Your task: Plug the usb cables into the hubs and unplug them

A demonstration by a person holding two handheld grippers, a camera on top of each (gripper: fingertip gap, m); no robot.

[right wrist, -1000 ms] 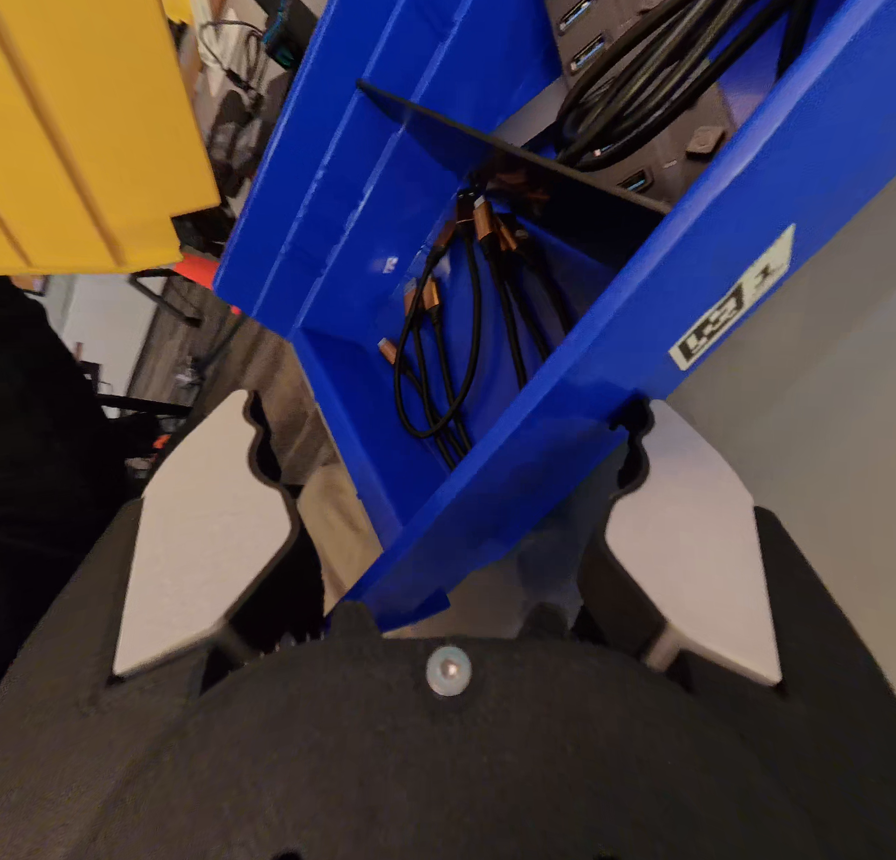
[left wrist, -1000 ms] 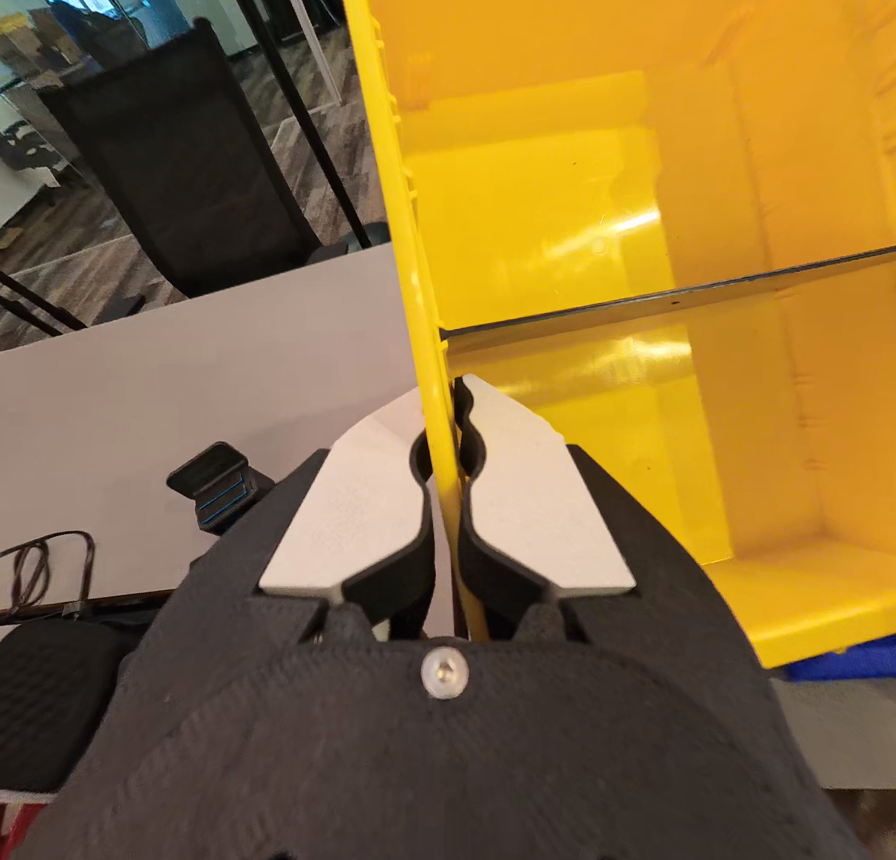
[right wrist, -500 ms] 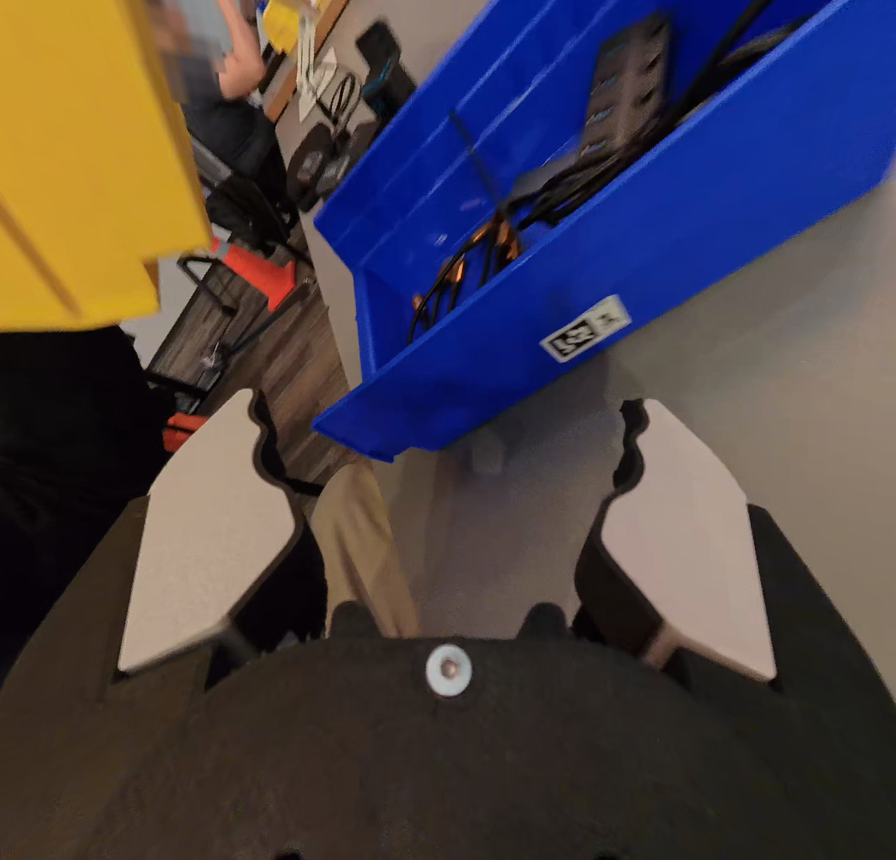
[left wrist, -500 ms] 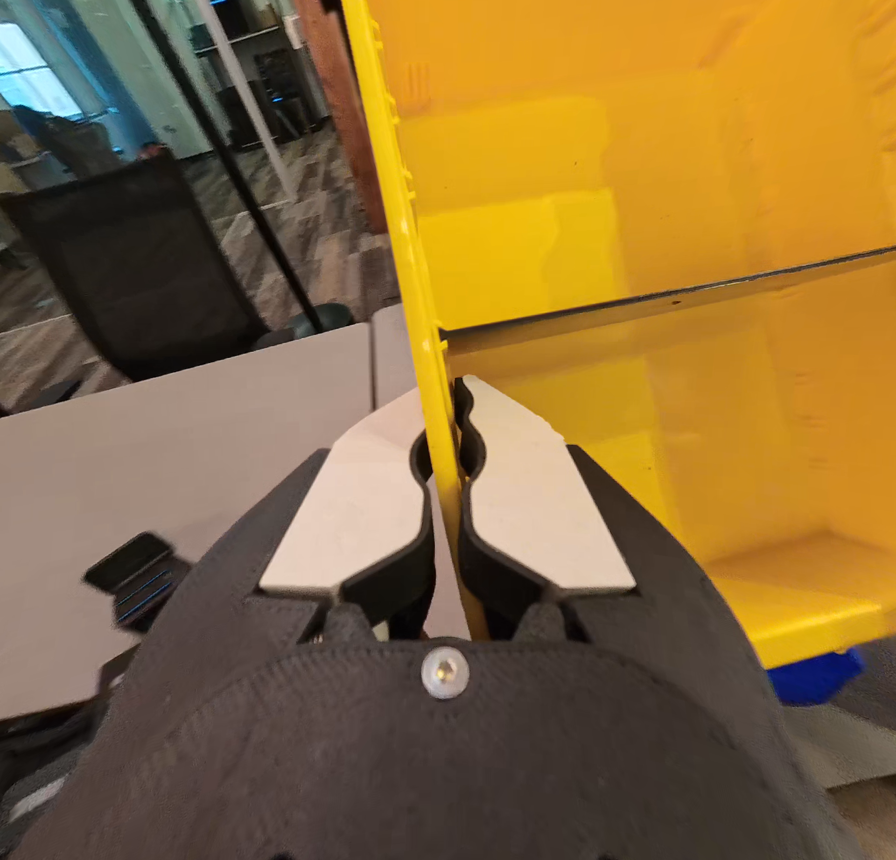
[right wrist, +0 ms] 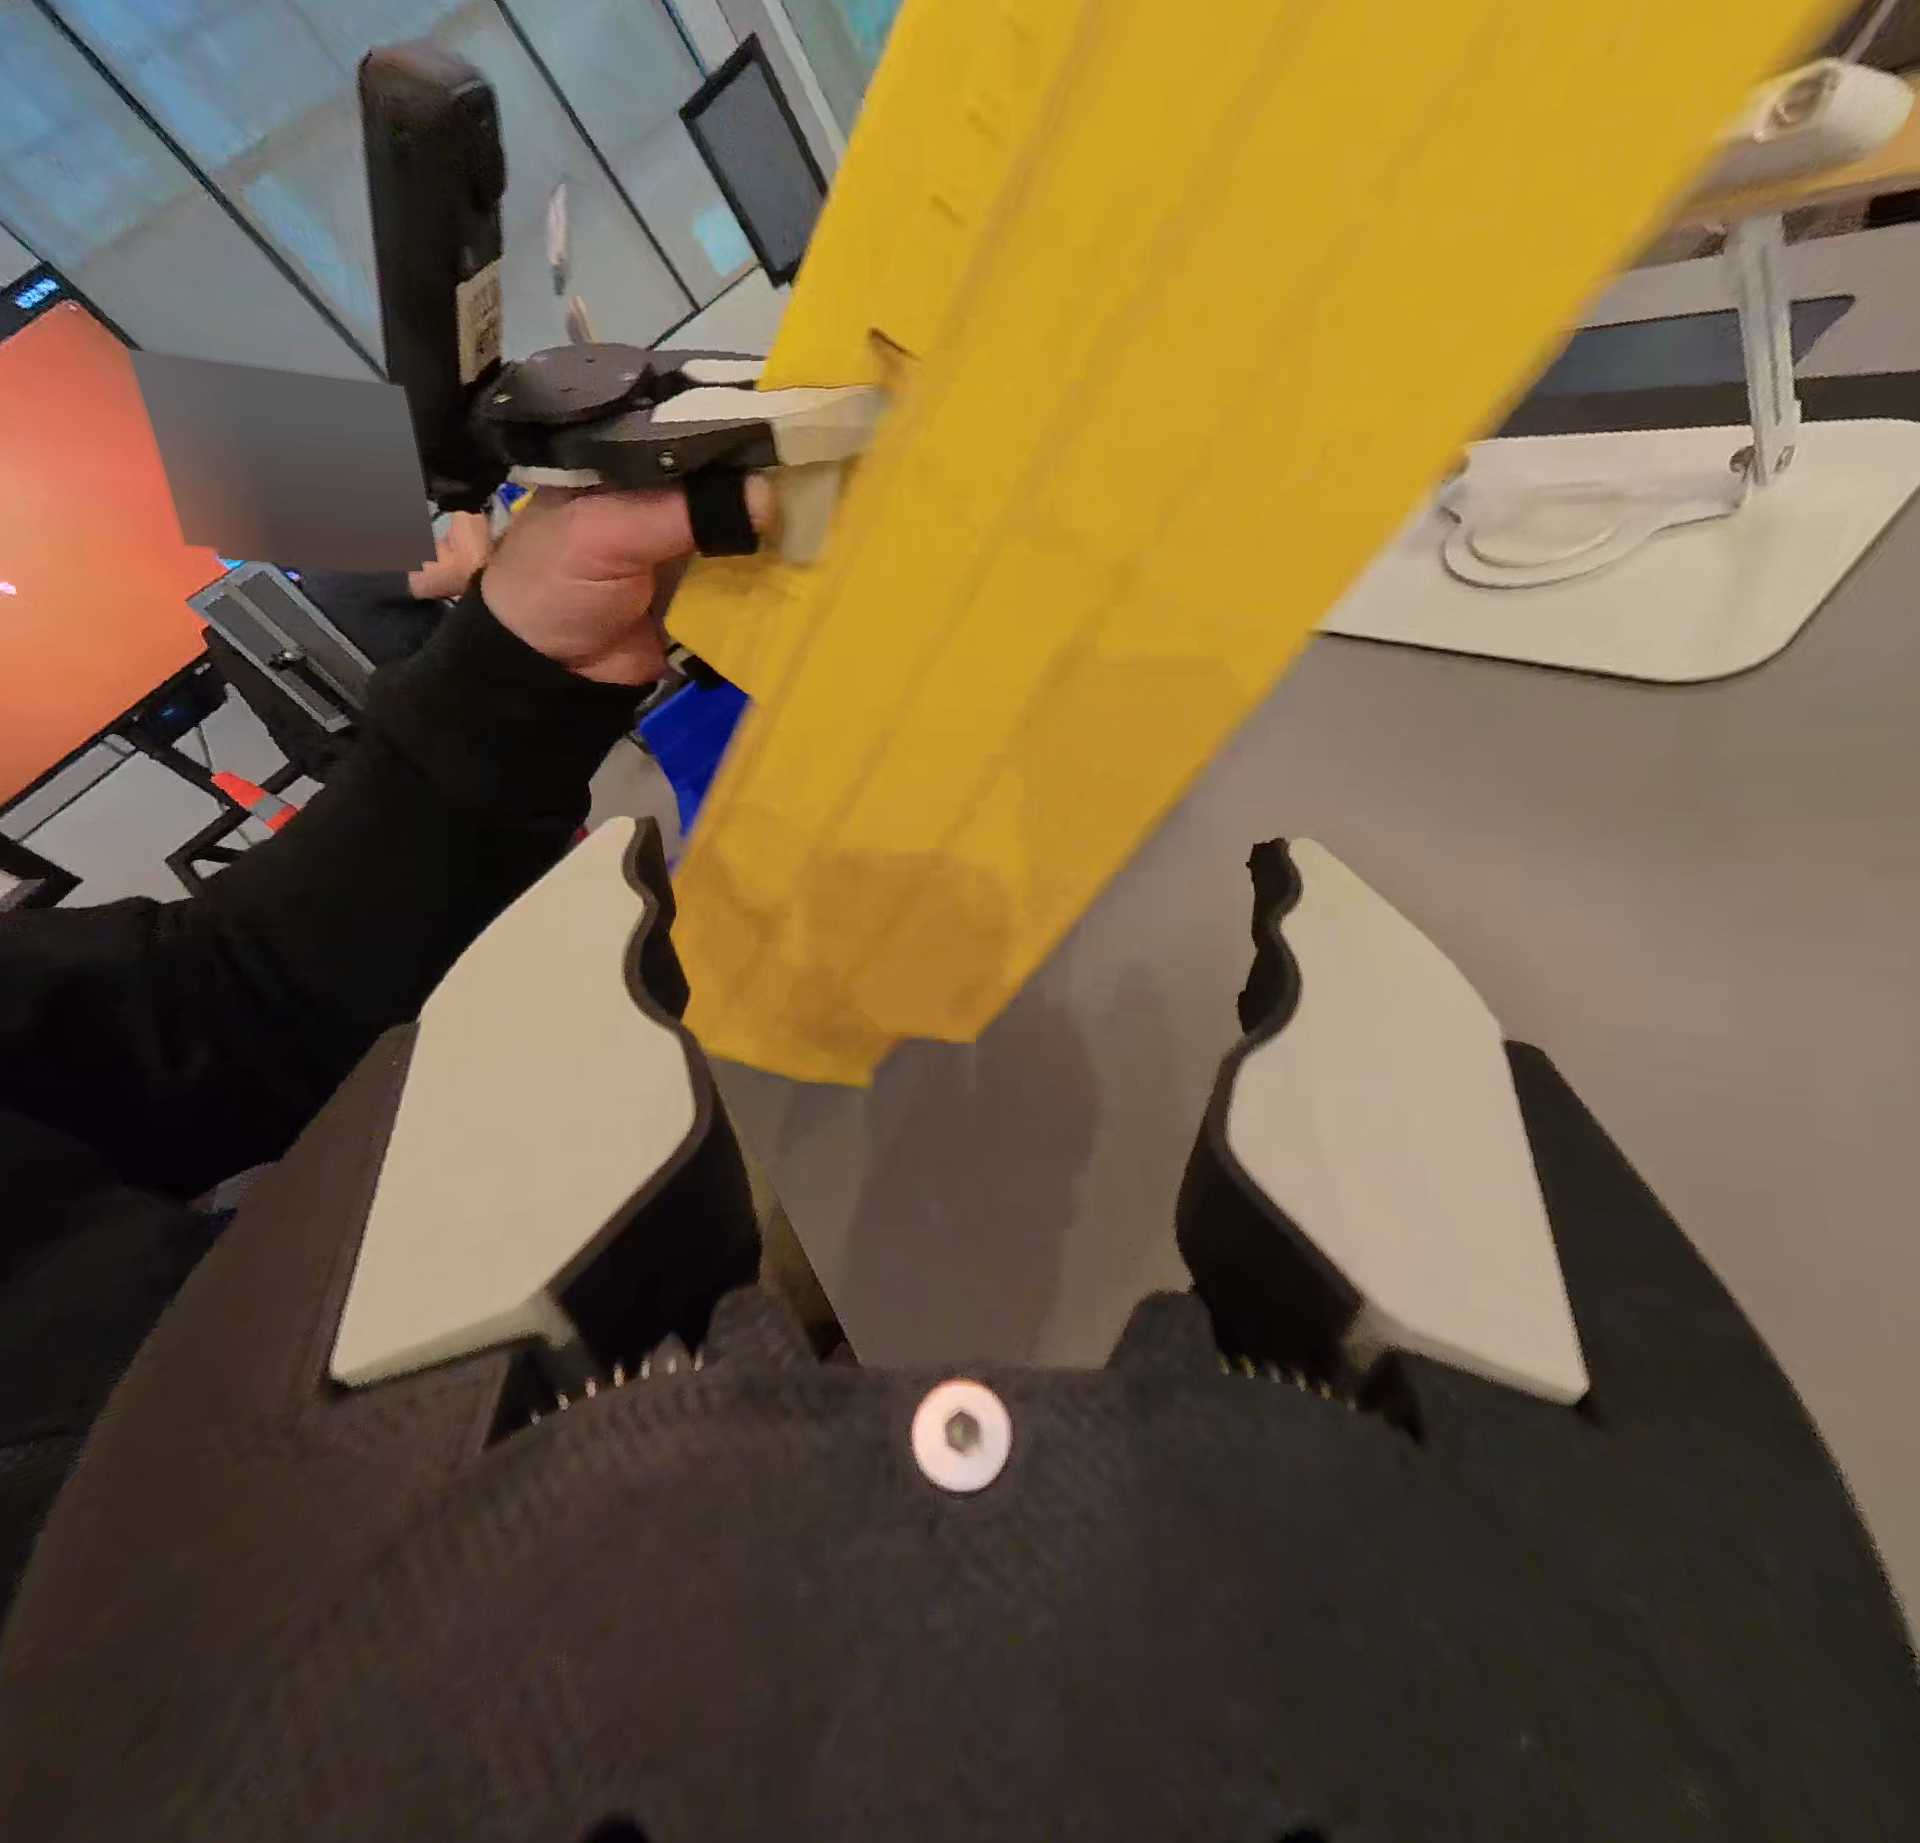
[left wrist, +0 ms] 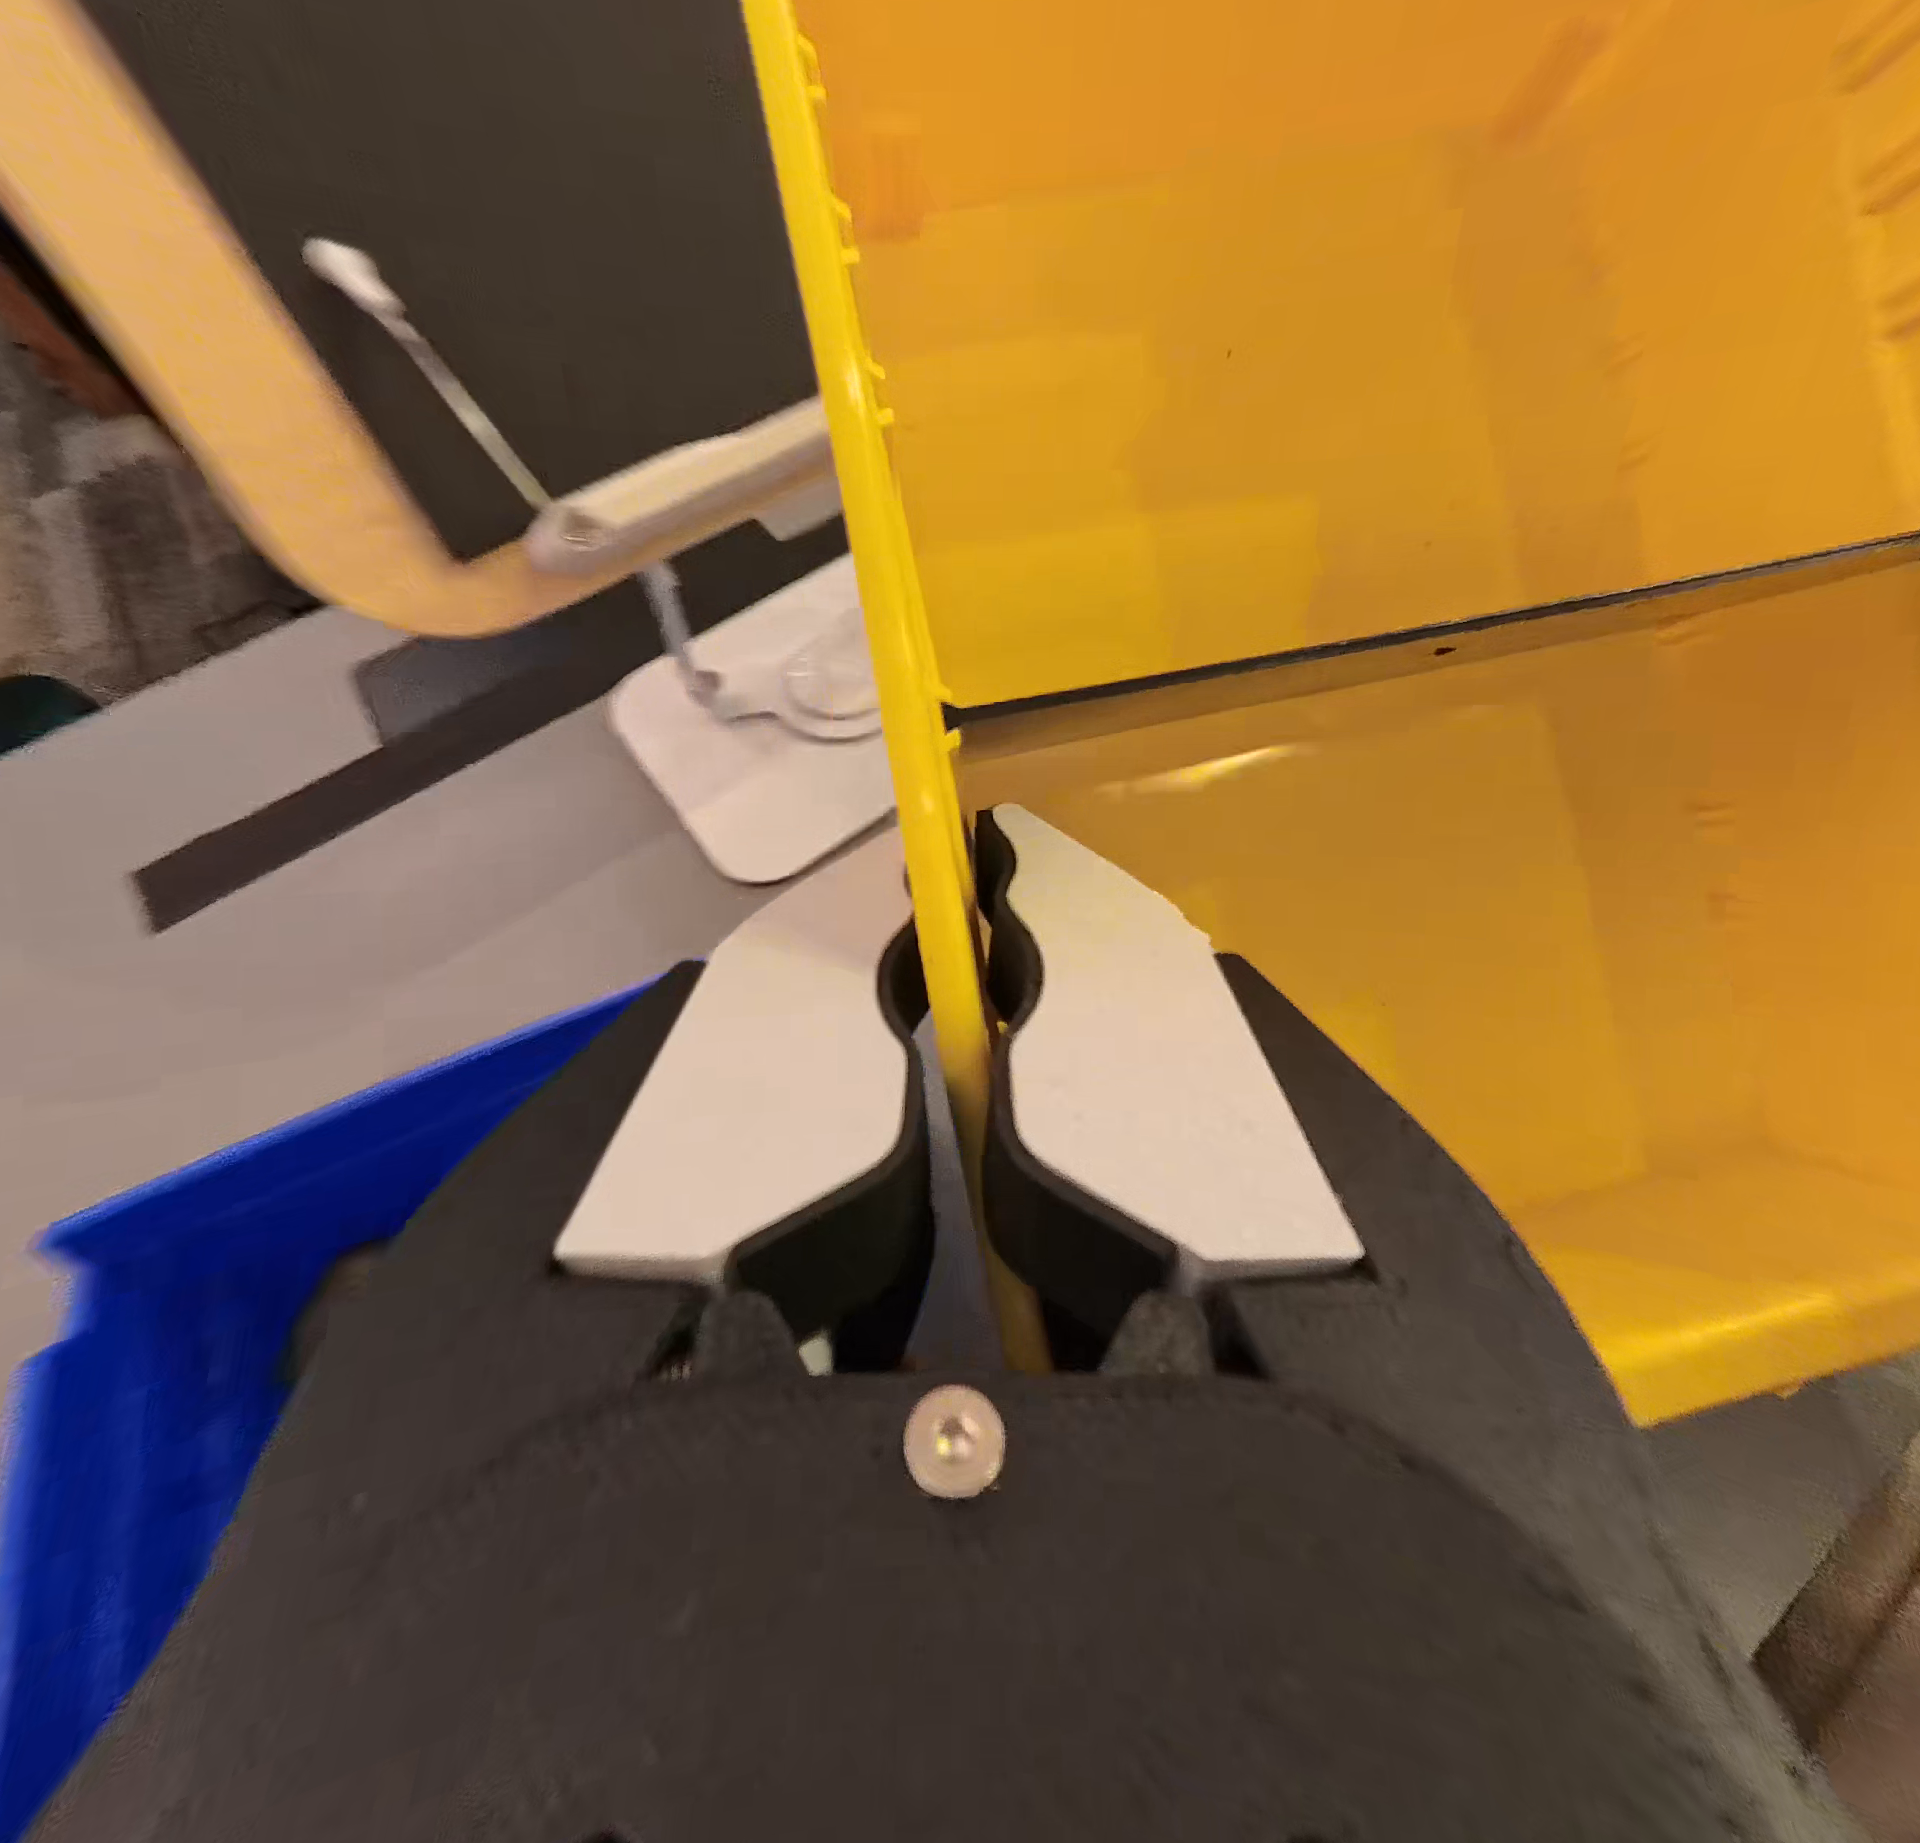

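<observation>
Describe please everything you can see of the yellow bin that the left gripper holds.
The yellow bin looks like smooth, glossy plastic with a thin ribbed rim. A dark divider splits its inside into two compartments, both empty as far as visible. The left gripper is shut on its side wall. In the right wrist view the bin hangs tilted above the grey table, with its low corner near the open right gripper, apparently not touching it.

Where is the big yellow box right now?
The yellow box is off the table, its side wall clamped in the left gripper, tilted before the open right gripper.
</observation>
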